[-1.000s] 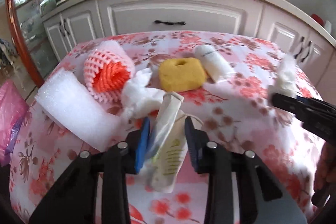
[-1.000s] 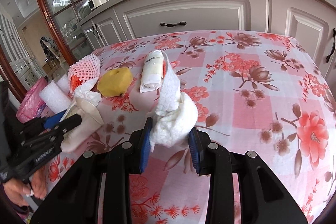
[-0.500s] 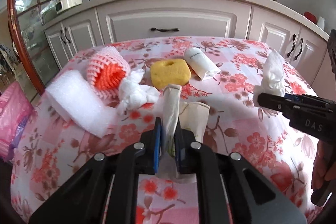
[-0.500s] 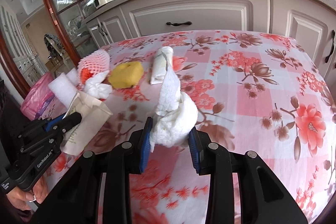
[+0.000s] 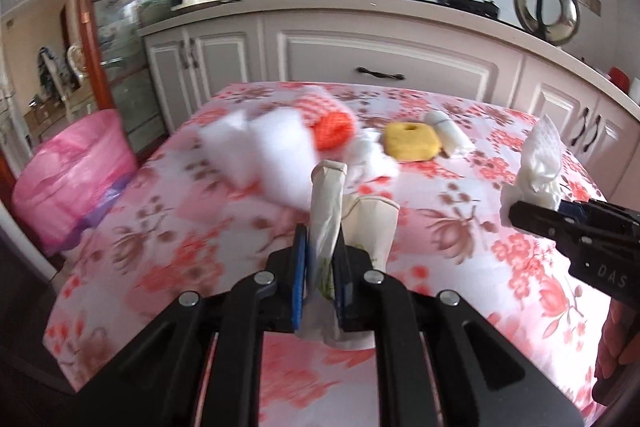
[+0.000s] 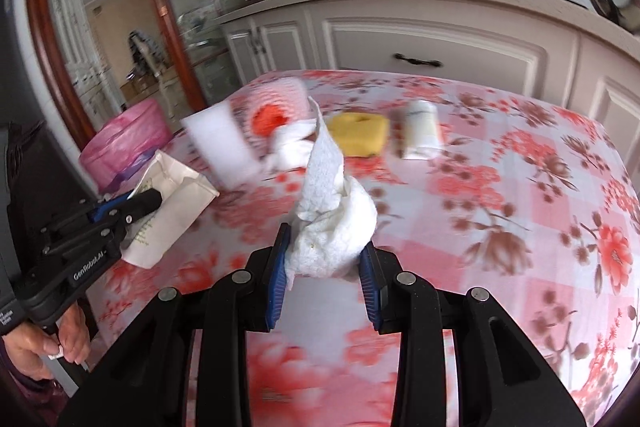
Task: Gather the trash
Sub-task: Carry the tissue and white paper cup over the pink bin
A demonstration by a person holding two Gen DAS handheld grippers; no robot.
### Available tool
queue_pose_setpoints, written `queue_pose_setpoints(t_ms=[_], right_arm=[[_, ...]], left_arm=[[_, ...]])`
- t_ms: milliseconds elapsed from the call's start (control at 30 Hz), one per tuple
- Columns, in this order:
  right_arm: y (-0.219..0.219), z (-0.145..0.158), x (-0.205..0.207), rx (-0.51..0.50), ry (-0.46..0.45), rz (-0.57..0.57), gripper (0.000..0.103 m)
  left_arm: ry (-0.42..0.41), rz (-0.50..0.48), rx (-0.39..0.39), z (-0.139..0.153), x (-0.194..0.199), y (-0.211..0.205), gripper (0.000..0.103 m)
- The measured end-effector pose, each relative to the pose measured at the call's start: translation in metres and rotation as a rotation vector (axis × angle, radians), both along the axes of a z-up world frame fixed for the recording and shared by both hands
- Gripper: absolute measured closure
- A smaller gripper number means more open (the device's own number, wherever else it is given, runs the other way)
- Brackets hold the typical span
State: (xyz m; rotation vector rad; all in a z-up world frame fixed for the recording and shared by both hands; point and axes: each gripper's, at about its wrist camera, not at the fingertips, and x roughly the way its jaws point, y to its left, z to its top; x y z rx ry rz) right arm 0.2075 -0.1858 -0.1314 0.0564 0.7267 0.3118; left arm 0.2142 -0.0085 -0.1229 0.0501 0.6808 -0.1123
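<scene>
- Clamping a flattened off-white paper carton (image 5: 330, 223), the left gripper (image 5: 321, 279) has its blue pads pressed tight on the carton's folded edge; the carton stands up between them, clear of the table (image 5: 460, 259) as far as the view shows.
- Right gripper (image 6: 325, 279): jaws part-way closed on a crumpled white paper towel (image 6: 332, 223), a loose tail of it sticking up above the pads. Wad looks squeezed, not slack.
- Both grippers loaded, so two pieces are in hand but not yet binned.
- Pink-lined bin (image 5: 76, 179) sits off the table's left edge, below the tabletop. Nothing seen being dropped into it at this moment; its contents cannot be told.
- Left on the floral cloth, grouped toward the far side:
  - white foam block (image 5: 260, 151), blurred
  - red-and-white foam fruit net (image 5: 328, 123), behind and right of the block
  - second crumpled white tissue (image 5: 374, 157), just in front of the net
  - yellow sponge with a hole (image 5: 410, 141)
  - small white rolled packet (image 5: 448, 133), touching or nearly touching the sponge's right side
- Judgement: task partway. Two items need carrying to the bin and releasing; five remain to be picked, likely several more trips.
- Near half of the table has nothing on it.
</scene>
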Motion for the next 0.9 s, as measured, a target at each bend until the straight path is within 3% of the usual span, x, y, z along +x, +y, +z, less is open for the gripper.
queue_pose_setpoints(t_ms=[533,900], right_arm=[[0.13,0.031,-0.006,-0.048,-0.052,0.266,0.07],[0.226,0.057,0.041,-0.015,-0.069,0.441,0.07]], left_arm=[[-0.061,0.138,-0.075,0.024,-0.058,0.106,0.091],[-0.098,0.291,-0.089,0.044,-0.044,0.195,0.091]])
